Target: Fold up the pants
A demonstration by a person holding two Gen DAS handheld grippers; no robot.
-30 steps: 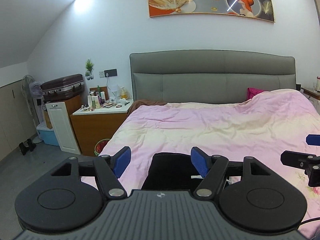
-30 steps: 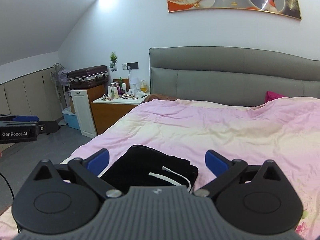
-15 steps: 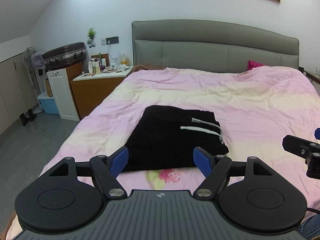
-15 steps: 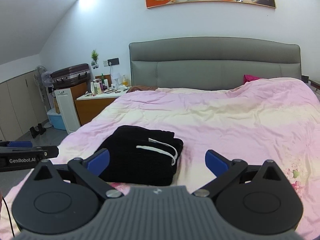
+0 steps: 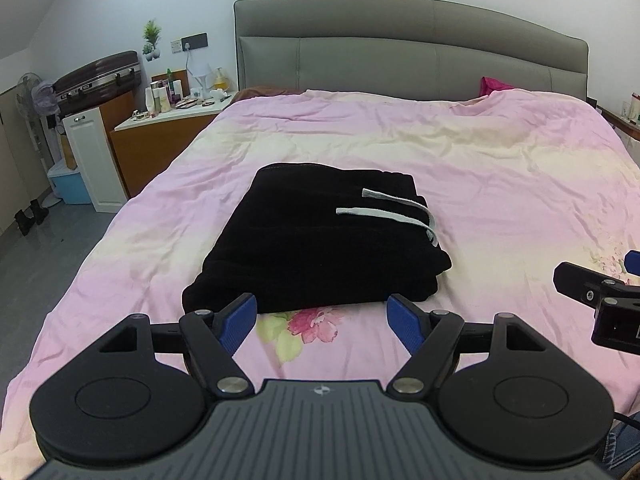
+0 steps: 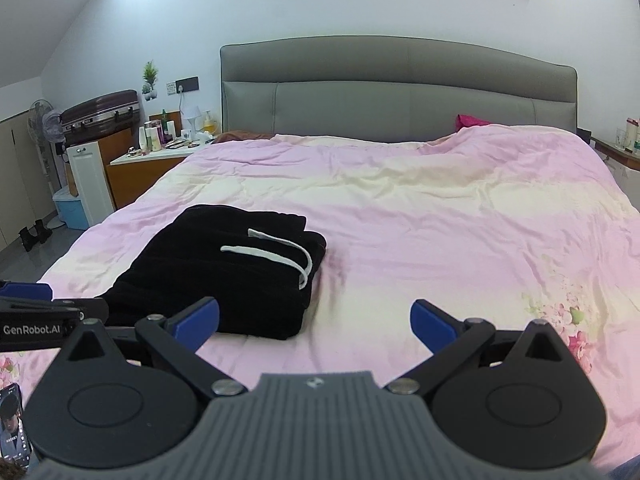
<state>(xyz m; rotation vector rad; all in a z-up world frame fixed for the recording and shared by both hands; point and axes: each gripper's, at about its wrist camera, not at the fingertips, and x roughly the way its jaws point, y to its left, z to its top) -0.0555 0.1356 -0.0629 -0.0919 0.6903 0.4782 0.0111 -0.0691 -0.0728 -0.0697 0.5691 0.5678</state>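
The black pants lie folded in a neat pile on the pink bed. They sit close to the foot edge of the bed, nearer the bed's left edge than its right edge. 2 white cords rest on top of the pile, and their loop hangs over the pile's right side.

The left tool is wide open and holds nothing. The pants are straight in front of it, just past its 2 blue tips, and I do not see them touching. The right tool is wide open too and holds nothing. From it, the pants are ahead and off to the left, with 1 blue tip in front of the pile's near corner. Bare pink cover fills the gap between its tips.

The fold looks done, I think. So the main danger is messing it up. If a tool bumps the near edge of the pile, the top layer could slide and the fold could open. If a tip hooks the loose cords, a pull could drag the whole pile. The cover is soft and wrinkly, so a push on it could tip the pile as well.
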